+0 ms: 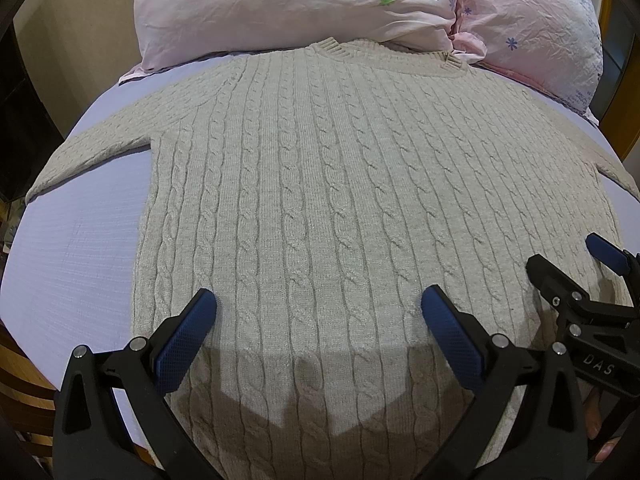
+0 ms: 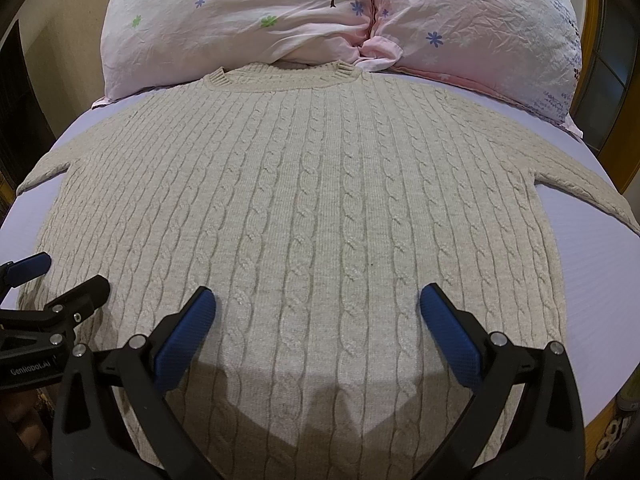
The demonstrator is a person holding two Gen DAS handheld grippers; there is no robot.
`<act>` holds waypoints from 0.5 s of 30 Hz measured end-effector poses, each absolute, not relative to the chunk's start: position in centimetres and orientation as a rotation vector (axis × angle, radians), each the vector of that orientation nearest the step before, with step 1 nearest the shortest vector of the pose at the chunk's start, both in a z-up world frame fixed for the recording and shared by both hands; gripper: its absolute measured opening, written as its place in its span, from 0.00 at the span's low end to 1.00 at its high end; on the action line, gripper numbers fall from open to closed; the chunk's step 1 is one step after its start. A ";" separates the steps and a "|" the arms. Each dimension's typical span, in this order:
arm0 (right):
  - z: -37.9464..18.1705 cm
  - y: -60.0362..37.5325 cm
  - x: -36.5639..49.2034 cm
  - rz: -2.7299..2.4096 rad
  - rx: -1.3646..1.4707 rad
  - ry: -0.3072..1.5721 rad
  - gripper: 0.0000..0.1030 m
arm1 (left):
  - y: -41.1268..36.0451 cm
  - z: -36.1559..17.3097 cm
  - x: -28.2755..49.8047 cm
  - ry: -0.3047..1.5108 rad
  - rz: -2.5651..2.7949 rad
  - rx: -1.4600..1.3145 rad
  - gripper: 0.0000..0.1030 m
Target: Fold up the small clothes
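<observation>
While both tools are held wide apart at the fingers and empty, the left gripper (image 1: 319, 312) and right gripper (image 2: 318, 312) are poised side by side over the near hem of the sweater (image 1: 340, 200). It is spread flat on the bed sheet (image 1: 84, 264), long axis running away toward the far pillows (image 2: 320, 20). Each sleeve is judged nearer to its own side's gripper.

**A:** can't see the sweater (image 1: 320, 184) hem, it's behind the gripper bodies at the bottom edge. Both sleeve (image 1: 80, 160) cuffs run off the fisheye rim.

**B:** yep, and the pillows (image 2: 240, 20) are chopped at the top.
</observation>
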State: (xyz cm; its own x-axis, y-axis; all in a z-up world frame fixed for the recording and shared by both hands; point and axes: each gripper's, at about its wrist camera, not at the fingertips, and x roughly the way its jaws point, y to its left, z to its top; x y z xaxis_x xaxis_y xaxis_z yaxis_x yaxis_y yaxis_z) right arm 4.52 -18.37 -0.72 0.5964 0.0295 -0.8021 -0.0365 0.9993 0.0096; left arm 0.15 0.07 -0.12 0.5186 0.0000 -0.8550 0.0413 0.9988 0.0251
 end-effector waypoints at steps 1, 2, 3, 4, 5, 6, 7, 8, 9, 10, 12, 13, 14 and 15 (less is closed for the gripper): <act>-0.8 -18.3 4.5 0.039 -0.009 0.932 0.98 | 0.1 -0.1 0.2 1.025 -0.025 0.044 0.99; -0.8 -18.3 4.5 0.039 -0.009 0.932 0.98 | 0.2 0.1 0.2 1.024 -0.025 0.045 0.99; -0.9 -18.2 4.5 0.040 -0.010 0.933 0.98 | 0.1 0.2 0.0 1.024 -0.025 0.045 0.99; -1.0 -18.2 4.4 0.042 -0.012 0.935 0.98 | 0.2 0.2 0.0 1.022 -0.025 0.045 0.99; -1.0 -18.2 4.4 0.044 -0.014 0.938 0.98 | 0.2 0.3 -0.2 1.021 -0.026 0.046 0.99; -1.1 -18.1 4.4 0.046 -0.015 0.939 0.98 | 0.2 0.2 -0.1 1.020 -0.026 0.046 0.99; -1.1 -18.0 4.7 0.048 -0.017 0.941 0.98 | 0.2 0.3 0.0 1.018 -0.027 0.047 0.99; -1.0 -18.0 4.7 0.051 -0.019 0.941 0.98 | 0.1 0.5 0.0 1.017 -0.027 0.047 0.99; -1.1 -18.1 4.7 0.052 -0.019 0.940 0.98 | 0.1 0.4 -0.1 1.012 -0.027 0.047 0.99; -1.1 -18.1 4.7 0.054 -0.020 0.938 0.98 | 0.1 0.4 -0.1 1.008 -0.027 0.047 0.99; -1.1 -18.1 4.6 0.060 -0.022 0.929 0.98 | 0.0 0.4 -0.1 1.000 -0.026 0.046 0.99; -1.0 -18.1 4.5 0.062 -0.023 0.927 0.98 | 0.0 0.4 -0.1 0.998 -0.026 0.047 0.99; -1.0 -18.1 4.4 0.063 -0.023 0.922 0.98 | 0.0 0.4 -0.1 0.995 -0.026 0.047 0.99; -1.0 -18.1 4.2 0.065 -0.024 0.918 0.98 | 0.0 0.4 -0.1 0.994 -0.026 0.047 0.99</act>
